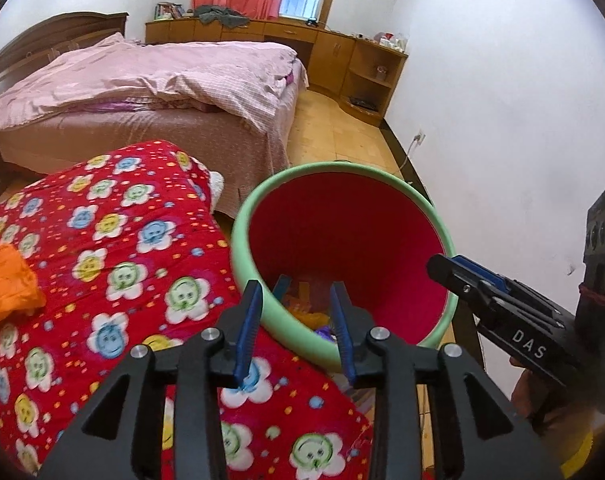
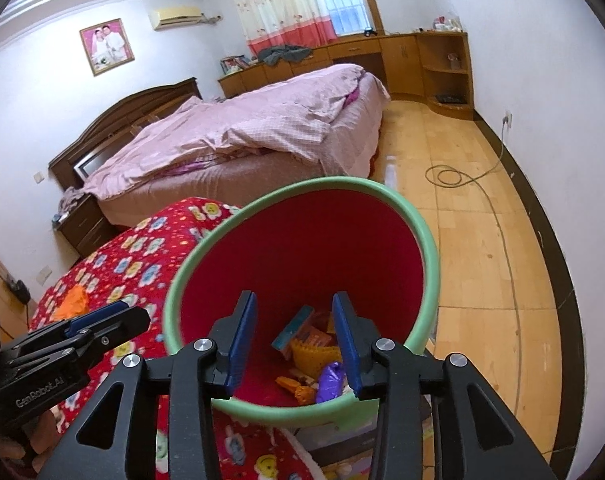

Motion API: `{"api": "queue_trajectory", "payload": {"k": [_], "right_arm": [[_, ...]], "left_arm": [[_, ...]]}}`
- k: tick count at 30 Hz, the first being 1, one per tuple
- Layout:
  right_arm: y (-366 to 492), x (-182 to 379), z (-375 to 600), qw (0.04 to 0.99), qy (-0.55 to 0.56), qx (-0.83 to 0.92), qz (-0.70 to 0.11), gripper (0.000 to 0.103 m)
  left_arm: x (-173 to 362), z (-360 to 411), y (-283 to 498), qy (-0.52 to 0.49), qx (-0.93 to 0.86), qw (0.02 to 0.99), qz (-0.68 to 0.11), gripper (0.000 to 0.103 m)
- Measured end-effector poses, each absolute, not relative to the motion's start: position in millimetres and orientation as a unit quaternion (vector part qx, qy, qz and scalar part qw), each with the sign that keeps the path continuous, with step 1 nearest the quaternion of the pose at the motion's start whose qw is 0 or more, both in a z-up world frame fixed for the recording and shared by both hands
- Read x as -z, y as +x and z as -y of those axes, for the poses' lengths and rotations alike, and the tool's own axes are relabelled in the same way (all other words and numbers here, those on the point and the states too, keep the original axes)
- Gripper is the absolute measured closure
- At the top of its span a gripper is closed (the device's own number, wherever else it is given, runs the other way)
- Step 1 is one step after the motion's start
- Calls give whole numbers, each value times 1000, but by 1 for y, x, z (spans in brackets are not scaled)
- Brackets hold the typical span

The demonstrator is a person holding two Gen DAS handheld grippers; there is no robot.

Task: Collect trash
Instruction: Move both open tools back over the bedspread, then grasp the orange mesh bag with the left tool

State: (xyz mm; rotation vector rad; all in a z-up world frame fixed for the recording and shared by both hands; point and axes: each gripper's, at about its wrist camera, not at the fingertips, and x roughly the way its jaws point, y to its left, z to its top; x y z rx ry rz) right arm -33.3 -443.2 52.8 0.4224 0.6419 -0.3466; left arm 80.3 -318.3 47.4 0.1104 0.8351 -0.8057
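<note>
Bin (image 2: 422,240) mouth open above, trash (image 2: 314,356) at bottom, blanket (image 1: 122,240) seemingly touching rim

Black grippers (image 1: 296,296), blue pads (image 2: 242,340), maybe rubber

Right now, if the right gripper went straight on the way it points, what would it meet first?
Probably the trash at the bottom of the bin. The right gripper is open and empty, aimed into the bin's mouth with nothing between its fingers and the pile. Depth is unclear, so it might graze the near rim first.
</note>
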Motion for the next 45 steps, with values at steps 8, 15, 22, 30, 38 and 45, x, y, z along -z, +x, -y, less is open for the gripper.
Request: {"api": "queue_trajectory", "payload": {"k": [8, 15, 22, 30, 38, 45], "right_arm": [[-42, -75, 410, 923, 199, 137, -300, 55], [-45, -93, 377, 930, 191, 111, -294, 52], [-39, -105, 346, 935, 175, 88, -295, 45], [-18, -108, 316, 938, 163, 63, -299, 45], [18, -98, 298, 934, 155, 44, -320, 45], [53, -86, 291, 928, 151, 37, -339, 45]], "left_arm": [[-68, 271, 69, 45, 345, 855, -385, 67], [-81, 222, 67, 28, 304, 872, -382, 67], [-93, 173, 74, 15, 261, 891, -372, 67], [-94, 129, 96, 14, 214, 904, -369, 66], [-81, 96, 134, 11, 168, 908, -383, 62], [-57, 91, 177, 16, 155, 902, -402, 57]]}}
